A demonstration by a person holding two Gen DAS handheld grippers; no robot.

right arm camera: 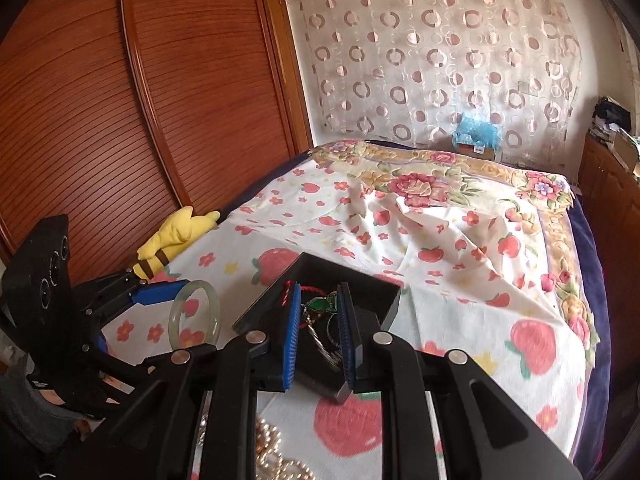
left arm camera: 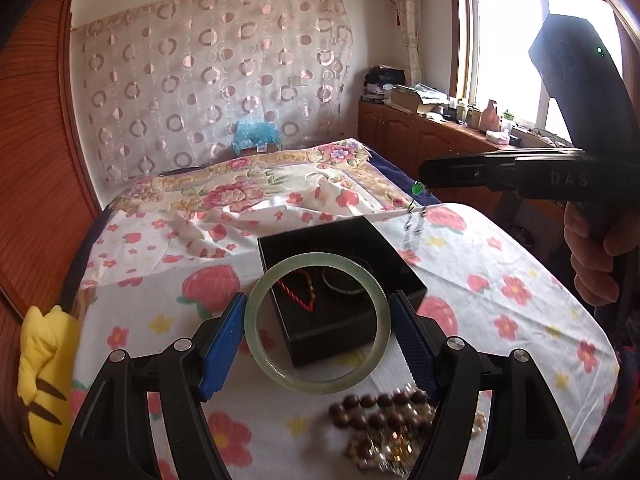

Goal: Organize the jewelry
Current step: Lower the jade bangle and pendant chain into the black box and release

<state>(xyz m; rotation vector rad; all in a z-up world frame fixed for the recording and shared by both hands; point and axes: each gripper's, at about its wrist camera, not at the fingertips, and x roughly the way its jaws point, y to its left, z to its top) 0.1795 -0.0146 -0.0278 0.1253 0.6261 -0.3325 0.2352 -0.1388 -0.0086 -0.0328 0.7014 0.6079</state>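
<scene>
My left gripper (left arm camera: 318, 324) is shut on a pale green jade bangle (left arm camera: 256, 344), held upright just in front of the open black jewelry box (left arm camera: 400, 272). The box holds a red cord bracelet (left arm camera: 298, 284) and a dark bangle (left arm camera: 344, 288). My right gripper (right arm camera: 318, 320) is shut on a green pendant with a chain (right arm camera: 320, 305) that dangles over the box (right arm camera: 360, 280). In the left wrist view the right gripper (left arm camera: 424, 178) is up right of the box with the chain (left arm camera: 414, 224) hanging. The bangle also shows in the right wrist view (right arm camera: 176, 312).
A pile of brown bead bracelets and gold jewelry (left arm camera: 392, 416) lies on the strawberry-print sheet (left arm camera: 500, 280) near me; gold beads (right arm camera: 276, 460) show too. A yellow plush toy (left arm camera: 40, 364) lies at the bed's left edge by the wooden wardrobe (right arm camera: 100, 100). Cabinets (left arm camera: 420, 136) stand right.
</scene>
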